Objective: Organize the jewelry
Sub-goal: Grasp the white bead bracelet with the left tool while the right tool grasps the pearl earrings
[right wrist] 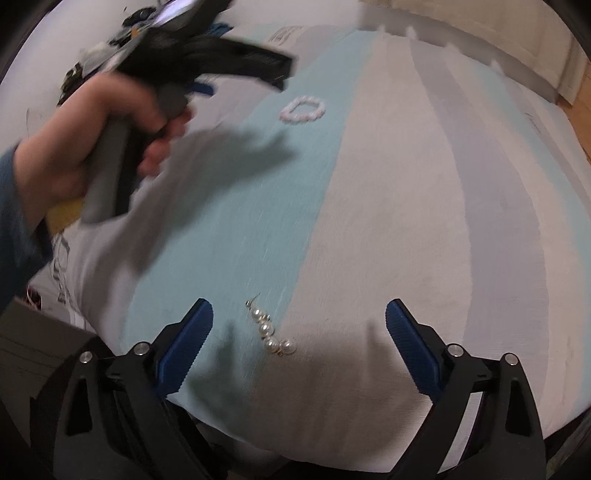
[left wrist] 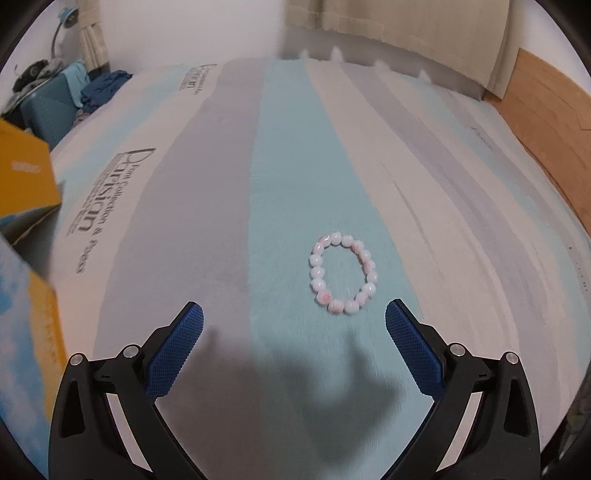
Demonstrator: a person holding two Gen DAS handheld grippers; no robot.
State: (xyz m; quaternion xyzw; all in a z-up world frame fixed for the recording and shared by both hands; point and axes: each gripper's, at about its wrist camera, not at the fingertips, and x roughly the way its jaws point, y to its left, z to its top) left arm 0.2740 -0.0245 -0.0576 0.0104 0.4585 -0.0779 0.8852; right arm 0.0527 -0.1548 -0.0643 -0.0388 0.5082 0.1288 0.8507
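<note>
A pink and white bead bracelet [left wrist: 342, 273] lies flat on the teal stripe of the bedsheet, just ahead of my open, empty left gripper [left wrist: 294, 314]. It also shows far off in the right wrist view [right wrist: 303, 109]. A pearl drop earring [right wrist: 269, 332] lies on the sheet between the fingers of my open, empty right gripper [right wrist: 299, 310]. The left gripper body [right wrist: 207, 59], held in a hand, shows blurred at the upper left of the right wrist view, above and left of the bracelet.
A yellow and blue cardboard box [left wrist: 26, 229] stands at the left edge of the bed. A teal suitcase [left wrist: 48, 107] and clothes lie beyond the bed's far left corner. Curtains [left wrist: 406, 33] hang at the back, with wooden floor [left wrist: 546, 122] to the right.
</note>
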